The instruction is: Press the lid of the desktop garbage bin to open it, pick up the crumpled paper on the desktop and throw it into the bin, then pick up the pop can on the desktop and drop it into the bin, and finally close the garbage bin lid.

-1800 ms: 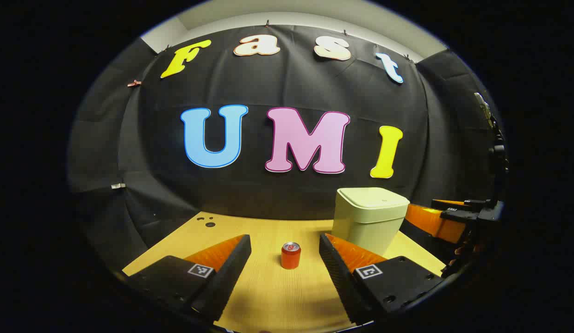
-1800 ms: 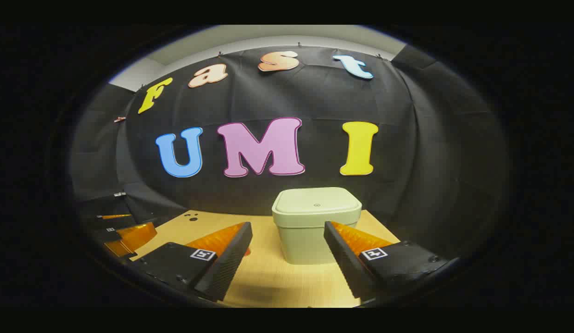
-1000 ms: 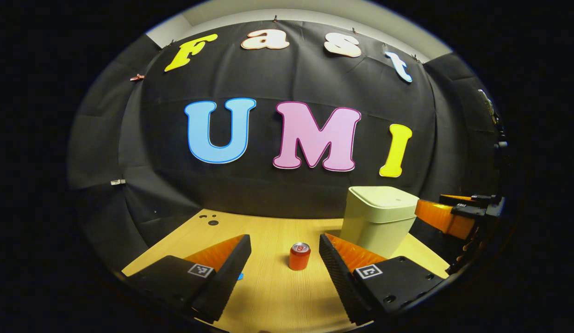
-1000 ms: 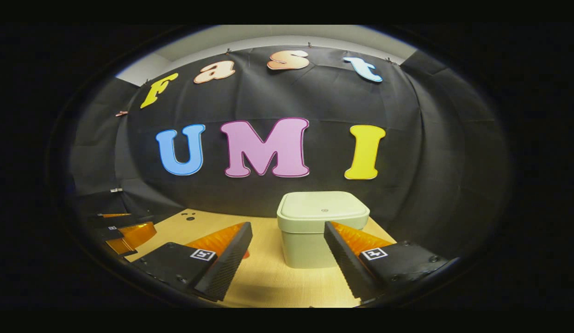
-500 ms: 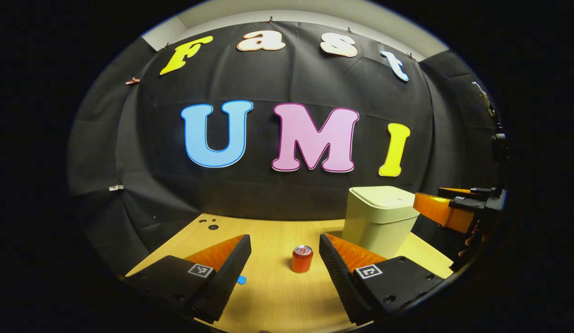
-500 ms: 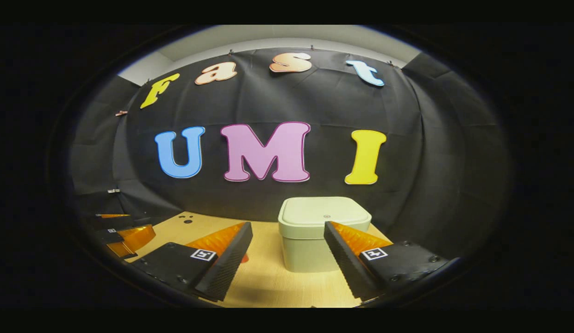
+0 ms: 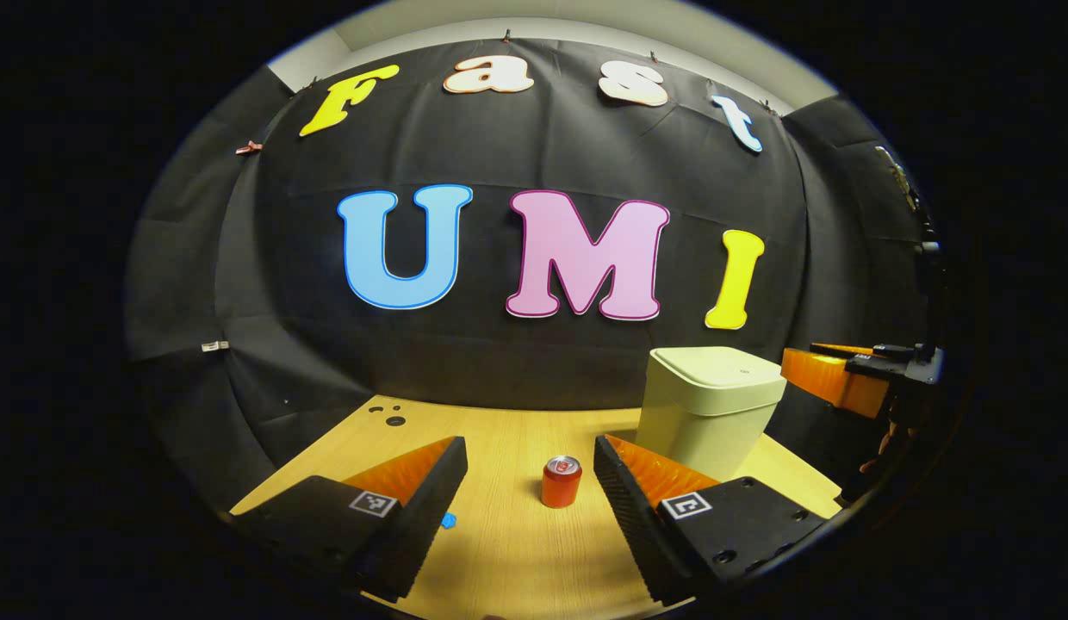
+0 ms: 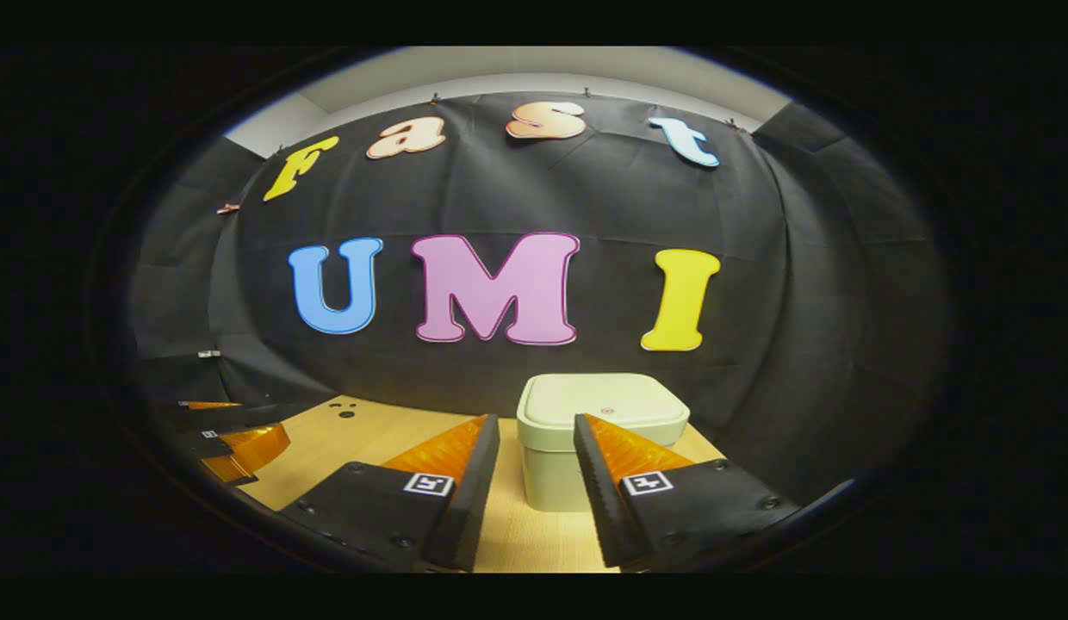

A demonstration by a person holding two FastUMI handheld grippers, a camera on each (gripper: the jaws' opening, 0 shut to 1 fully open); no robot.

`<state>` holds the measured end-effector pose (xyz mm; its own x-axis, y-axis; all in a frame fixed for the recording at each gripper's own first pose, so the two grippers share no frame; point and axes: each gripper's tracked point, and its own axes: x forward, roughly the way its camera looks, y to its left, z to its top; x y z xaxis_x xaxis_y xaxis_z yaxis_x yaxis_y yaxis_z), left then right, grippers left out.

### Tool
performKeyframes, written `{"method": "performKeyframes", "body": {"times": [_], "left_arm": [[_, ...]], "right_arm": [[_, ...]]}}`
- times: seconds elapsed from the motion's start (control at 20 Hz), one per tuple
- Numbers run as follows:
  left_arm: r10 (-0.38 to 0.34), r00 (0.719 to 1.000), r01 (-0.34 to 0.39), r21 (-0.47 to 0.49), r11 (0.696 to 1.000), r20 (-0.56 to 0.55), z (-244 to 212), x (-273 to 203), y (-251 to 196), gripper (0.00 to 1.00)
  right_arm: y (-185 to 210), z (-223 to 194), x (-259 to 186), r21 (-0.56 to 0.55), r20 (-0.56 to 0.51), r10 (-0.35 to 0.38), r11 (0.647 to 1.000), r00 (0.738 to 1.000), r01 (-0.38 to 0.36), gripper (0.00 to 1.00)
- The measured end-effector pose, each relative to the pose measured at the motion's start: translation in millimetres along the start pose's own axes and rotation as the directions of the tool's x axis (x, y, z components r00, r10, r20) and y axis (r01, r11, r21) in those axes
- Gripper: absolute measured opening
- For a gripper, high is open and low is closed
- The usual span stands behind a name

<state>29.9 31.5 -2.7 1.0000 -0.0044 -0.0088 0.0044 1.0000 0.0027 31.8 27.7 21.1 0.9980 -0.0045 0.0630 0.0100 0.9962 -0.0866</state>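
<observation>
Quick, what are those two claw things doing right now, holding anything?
Left gripper: open, holding nothing; small red pop can stands ahead.
Right gripper: partly open, holding nothing.

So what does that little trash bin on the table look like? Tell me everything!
The bin is a small, boxy tub in pale greenish-white, and it looks like smooth plastic. Its corners are rounded and its sides narrow a little toward the bottom. The lid is flat, overhangs the body slightly, has a tiny round mark near its middle, and is shut. It stands upright on the wooden table, near the far edge by the black cloth wall. Nothing touches it; the red can stands apart in front.
</observation>
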Motion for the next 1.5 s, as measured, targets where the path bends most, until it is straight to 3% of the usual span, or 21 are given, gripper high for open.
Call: {"method": "performKeyframes", "body": {"times": [0.05,0.2,0.35,0.5,0.8,1.15,1.4,1.45,1.5], "left_arm": [[-0.002,1.000,0.002,0.002,1.000,0.001,0,0,-1,0.95],[-0.013,1.000,0.013,0.003,1.000,-0.003,0,1,-5,0.96],[-0.026,1.000,0.026,0.004,1.000,-0.003,-2,2,-9,0.95],[-0.036,0.999,0.036,0.010,0.999,-0.007,-2,3,-13,0.95],[-0.043,0.999,0.043,0.015,0.999,-0.014,-5,4,-16,0.95],[-0.017,1.000,0.017,0.016,1.000,-0.021,-8,5,-8,0.95],[0.021,1.000,-0.020,0.025,0.999,-0.021,-7,5,1,0.96],[0.031,0.999,-0.030,0.026,0.999,-0.023,-8,4,3,0.96],[0.041,0.999,-0.040,0.024,0.999,-0.026,-9,4,6,0.95]], "right_arm": [[1,2,0,-0.002,0.004,0.002,1.000,1.000,-0.002,0.53],[-5,3,0,-0.019,0.015,-0.023,1.000,1.000,0.023,0.20],[-7,1,1,-0.005,0.007,-0.029,1.000,1.000,0.029,0.07],[-7,-2,2,0.014,-0.016,-0.027,1.000,1.000,0.027,0.06],[-1,4,13,0.035,-0.036,0.066,0.997,0.997,-0.065,0.03],[-28,25,47,0.011,-0.014,0.036,0.999,0.999,-0.036,0.02],[-46,12,79,0.041,-0.068,0.009,0.999,0.998,-0.007,0.02],[-50,9,85,0.045,-0.077,0.003,0.999,0.997,0.001,0.07],[-53,5,92,0.046,-0.089,-0.002,0.999,0.996,0.006,0.02]]}}
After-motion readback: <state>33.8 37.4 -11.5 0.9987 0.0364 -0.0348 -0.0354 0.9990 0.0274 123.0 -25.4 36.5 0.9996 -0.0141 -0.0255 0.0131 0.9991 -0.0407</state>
